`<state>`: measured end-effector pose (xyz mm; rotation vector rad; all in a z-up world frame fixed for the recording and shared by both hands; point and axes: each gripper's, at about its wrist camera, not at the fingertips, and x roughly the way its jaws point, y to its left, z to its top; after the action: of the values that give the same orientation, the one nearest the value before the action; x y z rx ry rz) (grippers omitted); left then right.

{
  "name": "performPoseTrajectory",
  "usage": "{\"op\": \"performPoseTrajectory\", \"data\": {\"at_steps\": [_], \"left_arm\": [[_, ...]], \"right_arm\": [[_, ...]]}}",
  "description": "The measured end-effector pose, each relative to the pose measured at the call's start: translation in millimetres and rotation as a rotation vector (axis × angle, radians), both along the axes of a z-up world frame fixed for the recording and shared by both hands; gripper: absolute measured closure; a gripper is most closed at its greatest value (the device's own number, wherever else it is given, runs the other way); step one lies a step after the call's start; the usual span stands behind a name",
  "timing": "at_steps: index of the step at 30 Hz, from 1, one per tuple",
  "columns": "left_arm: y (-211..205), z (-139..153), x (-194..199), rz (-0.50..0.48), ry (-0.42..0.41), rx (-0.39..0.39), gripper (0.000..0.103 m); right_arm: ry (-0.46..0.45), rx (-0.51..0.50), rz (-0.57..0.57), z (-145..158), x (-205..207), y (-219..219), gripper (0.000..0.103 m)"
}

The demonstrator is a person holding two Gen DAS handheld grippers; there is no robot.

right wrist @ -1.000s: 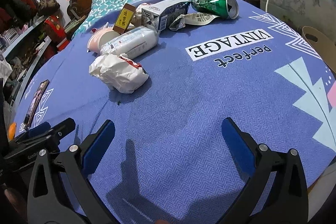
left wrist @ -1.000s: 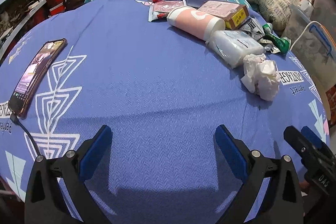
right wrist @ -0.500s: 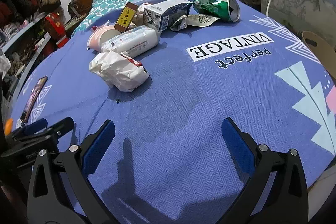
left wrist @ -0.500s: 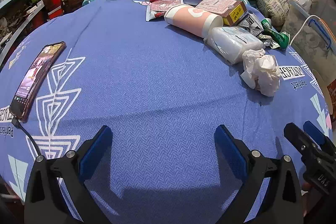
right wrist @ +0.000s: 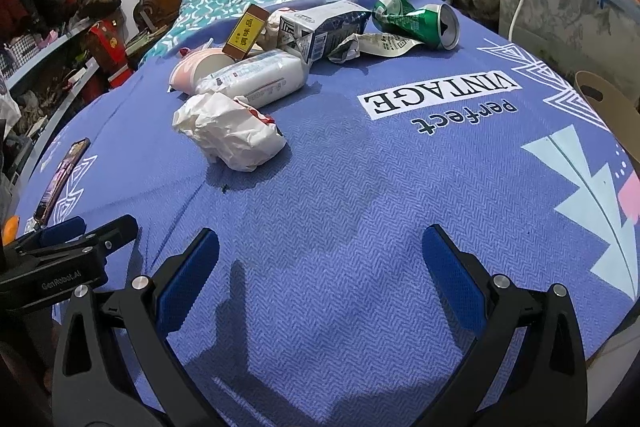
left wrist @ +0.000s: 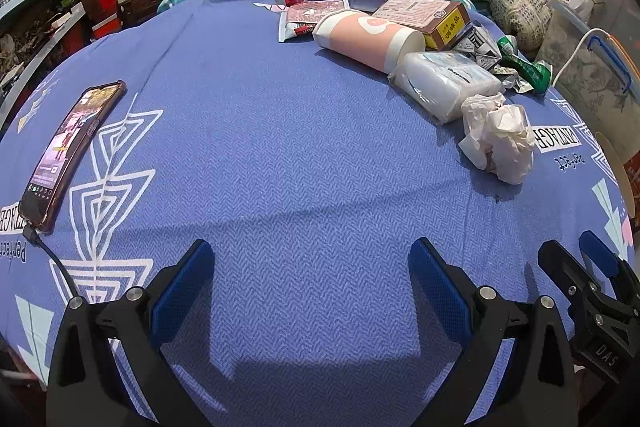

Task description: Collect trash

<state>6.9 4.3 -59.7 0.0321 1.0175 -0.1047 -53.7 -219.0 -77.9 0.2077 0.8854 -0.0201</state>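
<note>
Right gripper (right wrist: 320, 263), jaws apart, empty, low over blue bedspread (right wrist: 360, 187); crumpled paper wad (right wrist: 228, 131) ahead-left, nearest of trash heap; best approached low, straddling wad before closing; left gripper (left wrist: 310, 277) likewise apart.

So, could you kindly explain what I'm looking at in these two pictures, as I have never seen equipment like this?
There is no robot here: a person holds a hand-operated claw in each hand, with a wide-angle camera on each looking forward along its two blue-padded fingers. One picture comes from the left claw, the other from the right claw. Both are open and hold nothing. Ahead is a bed with a blue bedspread carrying a heap of rubbish: crumpled white paper, a white plastic packet, a pink paper cup, a brown box, a crushed carton and a dented green can. A phone lies plugged in at the left.
</note>
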Motion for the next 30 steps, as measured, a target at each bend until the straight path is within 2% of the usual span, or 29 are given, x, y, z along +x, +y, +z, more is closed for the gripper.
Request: {"op": "performPoseTrajectory", "data": {"at_steps": [30], "left_arm": [[1.0,0.4,-3.4,-0.006,-0.012,-0.006,0.009]], "right_arm": [[-0.03,0.079,-0.003,0.6,-3.1,-8.1,0.003]]}}
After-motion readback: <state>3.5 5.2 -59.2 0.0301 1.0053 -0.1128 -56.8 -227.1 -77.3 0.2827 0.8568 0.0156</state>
